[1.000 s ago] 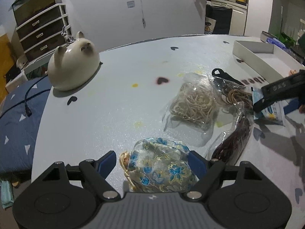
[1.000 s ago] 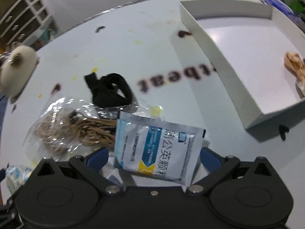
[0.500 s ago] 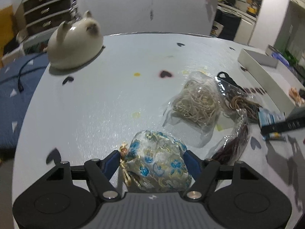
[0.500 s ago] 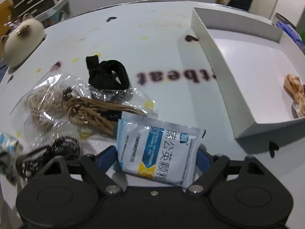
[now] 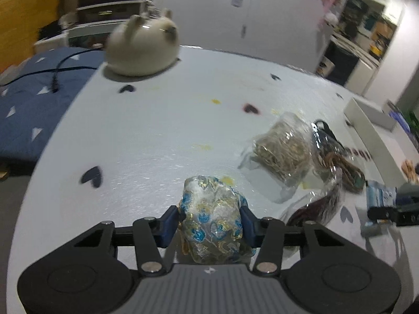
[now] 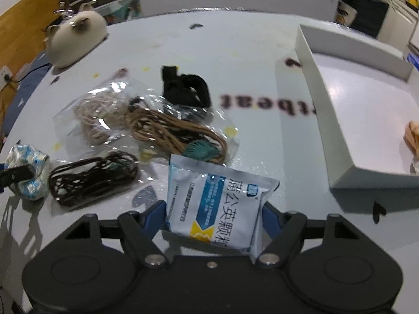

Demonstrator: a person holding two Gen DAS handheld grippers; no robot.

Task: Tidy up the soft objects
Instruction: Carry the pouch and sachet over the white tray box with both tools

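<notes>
Gripping the pouch (image 5: pixel 213 225), the left gripper (image 5: pixel 212 222) has both blue pads pressed into the brocade sides; jaws narrow, the fabric bulging up and forward between them. Pouch appears lifted clear of the table (image 5: pixel 162 136), though contact underneath cannot be confirmed. In the right wrist view the same pouch (image 6: pixel 27 174) shows at far left, with one dark finger across it.

Right gripper (image 6: pixel 213 219): jaws closed on the sachet (image 6: pixel 218 209), pads against its two side edges. Sachet is white and blue with printed characters, tilted, its far end reaching out past the fingertips.

Outward from the right jaws:
- dark cord bundle (image 6: pixel 91 176) in clear wrap, just left of the sachet
- tan cord bundle (image 6: pixel 175 133) in clear bag, just beyond the sachet, with a teal tassel near the sachet's top edge
- pale string bag (image 6: pixel 97 120), left of the tan cords, bags overlapping
- black strap (image 6: pixel 184 89), behind the tan cords, touching their bag
- white box (image 6: pixel 322 110) to the right, well apart from the cords; a tan item (image 6: pixel 412 138) lies inside at its right edge

Far left corner of the table: cream cat figure (image 5: pixel 142 48).
</notes>
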